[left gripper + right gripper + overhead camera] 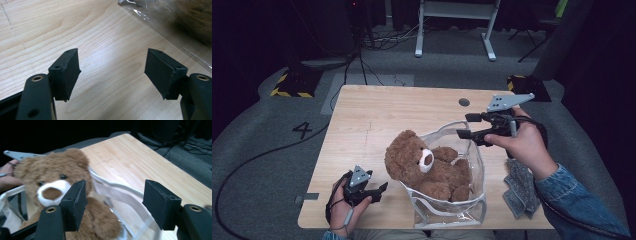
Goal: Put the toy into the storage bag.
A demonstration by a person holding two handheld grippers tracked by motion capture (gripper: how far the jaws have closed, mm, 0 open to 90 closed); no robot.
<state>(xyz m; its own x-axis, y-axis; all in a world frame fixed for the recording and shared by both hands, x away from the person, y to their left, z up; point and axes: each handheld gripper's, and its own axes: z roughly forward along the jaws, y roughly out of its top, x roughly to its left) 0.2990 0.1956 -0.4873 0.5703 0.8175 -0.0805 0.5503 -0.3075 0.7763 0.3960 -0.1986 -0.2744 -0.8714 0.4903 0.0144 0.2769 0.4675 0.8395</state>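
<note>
From the high view, the teddy bear (428,167) lay in the clear bag (477,205) near the bench (377,115) front edge, head toward the left gripper (379,191), long axis across the bench. The right gripper (467,126) hovered over the bag's far rim.

In the left gripper view, its 2 fingers (67,72) stood released above bare wood.

In the right gripper view, its fingers (160,202) were released, apparently over the bag's strap (125,195), the bear facing them.

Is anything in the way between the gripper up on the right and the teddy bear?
Nothing solid. The right gripper hovers open above the clear bag's rim, and the teddy bear sits in the open-topped bag. Only the bag's clear handle strap arches between the jaws and the bear.
</note>
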